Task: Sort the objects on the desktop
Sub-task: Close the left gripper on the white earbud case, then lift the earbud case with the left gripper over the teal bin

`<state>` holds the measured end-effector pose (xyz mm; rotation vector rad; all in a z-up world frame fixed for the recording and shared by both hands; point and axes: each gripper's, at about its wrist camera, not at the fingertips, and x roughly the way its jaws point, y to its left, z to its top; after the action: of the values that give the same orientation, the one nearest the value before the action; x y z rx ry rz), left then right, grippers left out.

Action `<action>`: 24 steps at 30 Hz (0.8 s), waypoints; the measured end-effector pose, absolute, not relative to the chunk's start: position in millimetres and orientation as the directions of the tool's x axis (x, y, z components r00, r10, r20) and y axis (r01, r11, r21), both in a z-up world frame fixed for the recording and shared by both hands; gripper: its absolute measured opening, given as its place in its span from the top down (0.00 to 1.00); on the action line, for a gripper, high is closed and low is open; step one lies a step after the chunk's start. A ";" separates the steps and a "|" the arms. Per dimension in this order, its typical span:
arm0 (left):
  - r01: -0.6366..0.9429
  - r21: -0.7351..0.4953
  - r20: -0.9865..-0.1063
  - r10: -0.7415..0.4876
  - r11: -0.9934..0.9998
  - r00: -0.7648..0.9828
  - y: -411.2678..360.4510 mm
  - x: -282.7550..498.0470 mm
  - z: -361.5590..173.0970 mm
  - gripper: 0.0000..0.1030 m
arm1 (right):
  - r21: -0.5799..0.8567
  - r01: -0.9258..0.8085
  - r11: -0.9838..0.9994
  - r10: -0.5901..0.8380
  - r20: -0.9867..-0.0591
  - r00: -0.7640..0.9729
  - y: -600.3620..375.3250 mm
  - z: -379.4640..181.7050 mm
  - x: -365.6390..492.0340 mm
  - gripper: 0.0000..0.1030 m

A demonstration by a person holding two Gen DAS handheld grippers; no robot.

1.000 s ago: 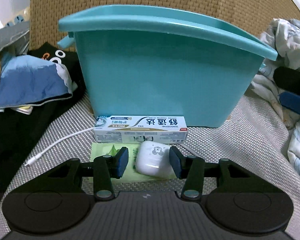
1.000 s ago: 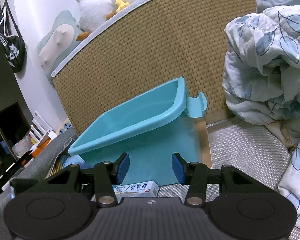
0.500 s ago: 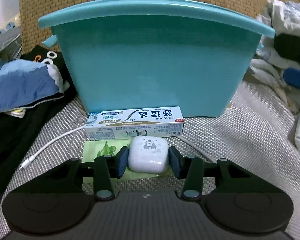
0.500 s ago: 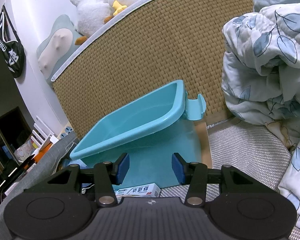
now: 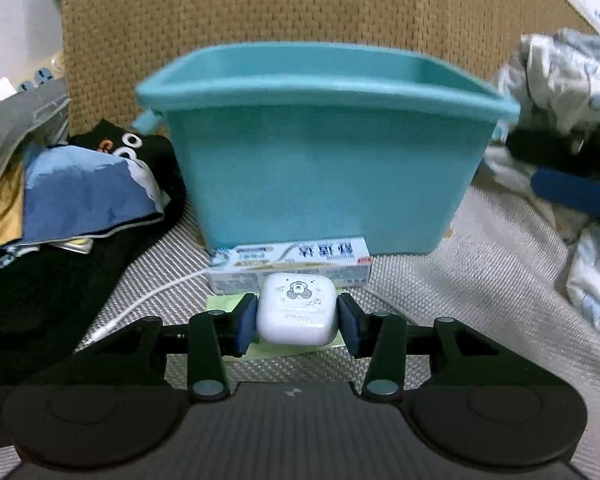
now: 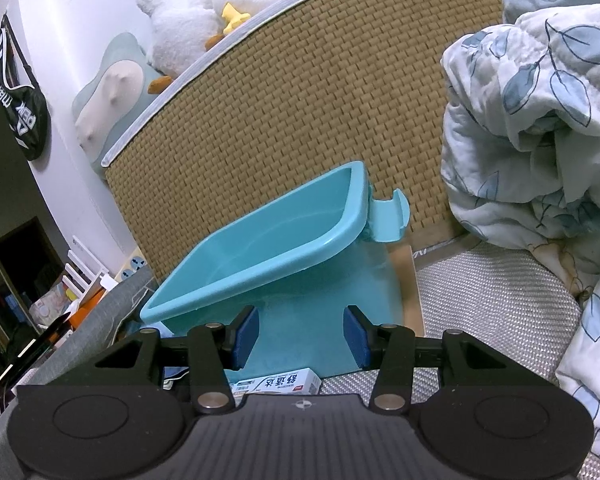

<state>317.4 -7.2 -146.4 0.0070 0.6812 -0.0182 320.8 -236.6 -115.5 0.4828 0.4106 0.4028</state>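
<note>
My left gripper (image 5: 297, 322) is shut on a white earbuds case (image 5: 297, 308) with a cartoon print and holds it just above a green packet (image 5: 228, 304) on the woven mat. A toothpaste box (image 5: 290, 265) lies behind it, against the front of a teal plastic tub (image 5: 324, 168). My right gripper (image 6: 301, 338) is open and empty, off to the right of the tub (image 6: 268, 252), with the toothpaste box (image 6: 278, 384) low between its fingers.
A white cable (image 5: 148, 300) runs left of the packet. Dark and blue clothes (image 5: 72, 188) are piled at the left. A floral quilt (image 6: 540, 120) is heaped at the right. A woven headboard (image 6: 300, 100) stands behind the tub.
My left gripper closed on the earbuds case and lifted it a little, pulling back so the tub looks farther. The right gripper barely moved.
</note>
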 end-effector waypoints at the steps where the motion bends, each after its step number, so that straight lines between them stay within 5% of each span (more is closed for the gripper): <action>1: 0.018 -0.005 -0.624 -0.017 1.000 0.781 -6.0 315.6 -141.6 0.54 | 0.516 -0.273 0.812 0.461 -0.281 0.842 -236.0 -115.6 320.6 0.50; 24: 0.051 -0.047 -0.474 -0.067 0.998 0.878 -0.3 298.8 -22.7 0.54 | 0.493 -0.280 0.824 0.458 -0.288 0.841 -232.4 -116.4 317.9 0.50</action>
<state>298.8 -0.3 -22.7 -0.0331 0.4953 -0.0615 317.9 -232.4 -116.4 0.4534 0.4109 0.4038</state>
